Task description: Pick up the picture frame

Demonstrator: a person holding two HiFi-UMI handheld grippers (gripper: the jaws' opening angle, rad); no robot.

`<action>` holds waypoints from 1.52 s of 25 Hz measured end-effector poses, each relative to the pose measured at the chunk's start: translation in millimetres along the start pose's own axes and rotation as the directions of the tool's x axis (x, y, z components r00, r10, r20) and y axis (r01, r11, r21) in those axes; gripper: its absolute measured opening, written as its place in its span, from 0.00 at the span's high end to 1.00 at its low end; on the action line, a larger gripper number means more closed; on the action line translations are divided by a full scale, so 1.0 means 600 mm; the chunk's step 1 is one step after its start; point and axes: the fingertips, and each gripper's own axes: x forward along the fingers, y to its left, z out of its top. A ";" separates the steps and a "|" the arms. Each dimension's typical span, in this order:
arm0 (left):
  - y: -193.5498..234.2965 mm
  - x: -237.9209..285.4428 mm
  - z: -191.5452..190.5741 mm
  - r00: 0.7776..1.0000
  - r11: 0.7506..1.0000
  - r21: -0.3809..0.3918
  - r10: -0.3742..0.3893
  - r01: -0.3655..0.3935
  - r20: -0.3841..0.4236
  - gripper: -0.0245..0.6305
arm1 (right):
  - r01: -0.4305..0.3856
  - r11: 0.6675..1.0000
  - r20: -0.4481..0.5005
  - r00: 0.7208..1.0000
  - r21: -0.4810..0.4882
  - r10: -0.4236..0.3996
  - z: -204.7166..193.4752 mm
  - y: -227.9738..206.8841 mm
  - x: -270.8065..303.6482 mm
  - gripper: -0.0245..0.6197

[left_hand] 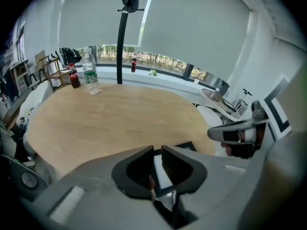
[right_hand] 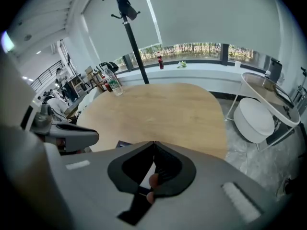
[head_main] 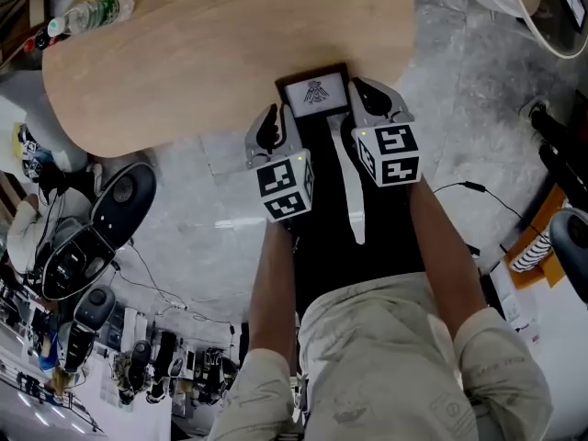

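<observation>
A dark picture frame [head_main: 314,90] with a white print lies flat on the wooden table [head_main: 184,72], at the edge nearest me. My left gripper [head_main: 275,115] hangs just off the frame's left side, its jaws a narrow gap apart with nothing between the pads. In the left gripper view the frame [left_hand: 187,146] shows just beyond the jaw tips [left_hand: 157,150]. My right gripper [head_main: 367,90] sits beside the frame's right side. In the right gripper view its tips [right_hand: 153,143] meet with nothing held, and a corner of the frame [right_hand: 122,143] shows to their left.
A clear water bottle [head_main: 92,12] lies at the table's far left corner, with a cola bottle [left_hand: 73,75] beside it. Gear and chargers [head_main: 92,237] crowd the floor on the left. A cable [head_main: 469,188] runs on the right, and a white stool [right_hand: 256,119] stands beyond the table.
</observation>
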 end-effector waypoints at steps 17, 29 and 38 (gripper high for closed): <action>0.009 0.081 -0.110 0.983 0.999 -0.033 0.002 -0.008 -0.185 0.79 | -0.005 0.995 -0.213 0.977 0.101 0.026 -0.121 -0.012 0.077 0.82; 0.012 0.102 -0.132 0.975 0.995 -0.095 -0.008 -0.014 -0.223 0.80 | -0.001 0.993 -0.252 0.967 0.119 0.031 -0.133 -0.018 0.094 0.82; 0.012 0.100 -0.133 0.973 0.993 -0.120 -0.037 0.010 -0.228 0.82 | 0.005 0.989 -0.248 0.968 0.145 0.032 -0.132 -0.020 0.093 0.85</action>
